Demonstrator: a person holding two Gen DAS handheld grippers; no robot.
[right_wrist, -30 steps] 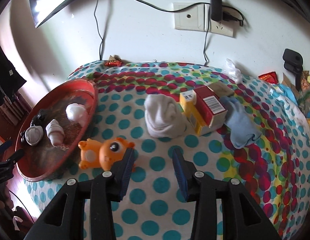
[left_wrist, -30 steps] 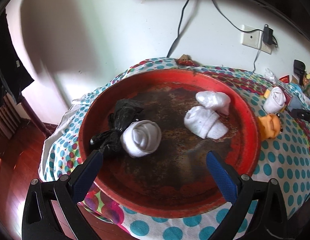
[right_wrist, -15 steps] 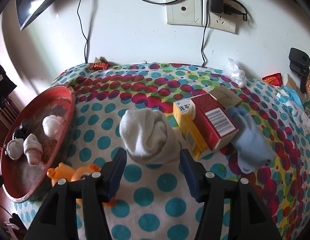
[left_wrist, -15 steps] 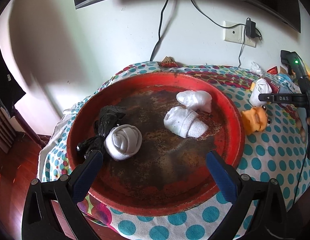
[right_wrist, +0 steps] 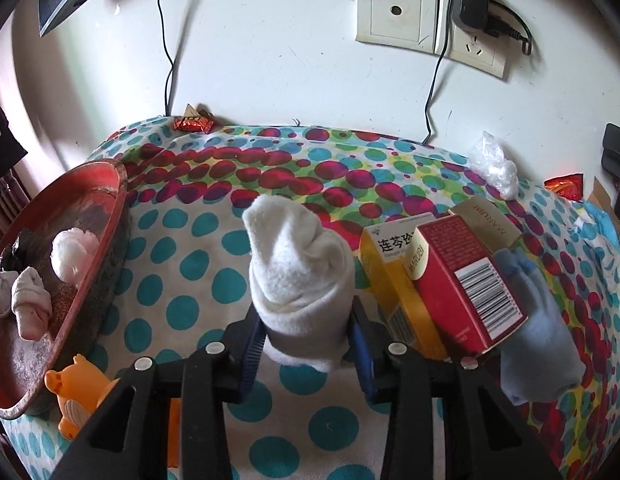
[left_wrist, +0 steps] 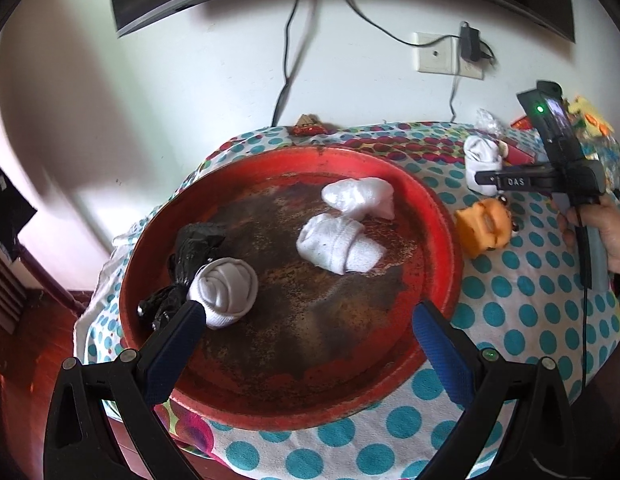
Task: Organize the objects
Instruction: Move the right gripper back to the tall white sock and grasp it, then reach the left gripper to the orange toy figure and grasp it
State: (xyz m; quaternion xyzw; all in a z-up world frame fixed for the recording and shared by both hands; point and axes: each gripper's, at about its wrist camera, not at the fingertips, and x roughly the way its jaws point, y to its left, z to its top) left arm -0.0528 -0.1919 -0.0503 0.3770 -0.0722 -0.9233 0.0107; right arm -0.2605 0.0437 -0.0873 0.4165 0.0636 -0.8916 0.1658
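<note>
Right gripper closing on a rolled white sock

The right gripper has its jaws closing on the thick cuff end of the white sock, which sits between the blue pads on the dotted tablecloth, just beside the yellow box and the red box. The sock looks light, soft and squashy, not fragile; I would judge the bundled base the best hold, since the loose toe end would flop or unroll. The left gripper hangs with its jaws wide apart and nothing between them over the red tray, where three white sock rolls and a black bundle already lie.
</note>
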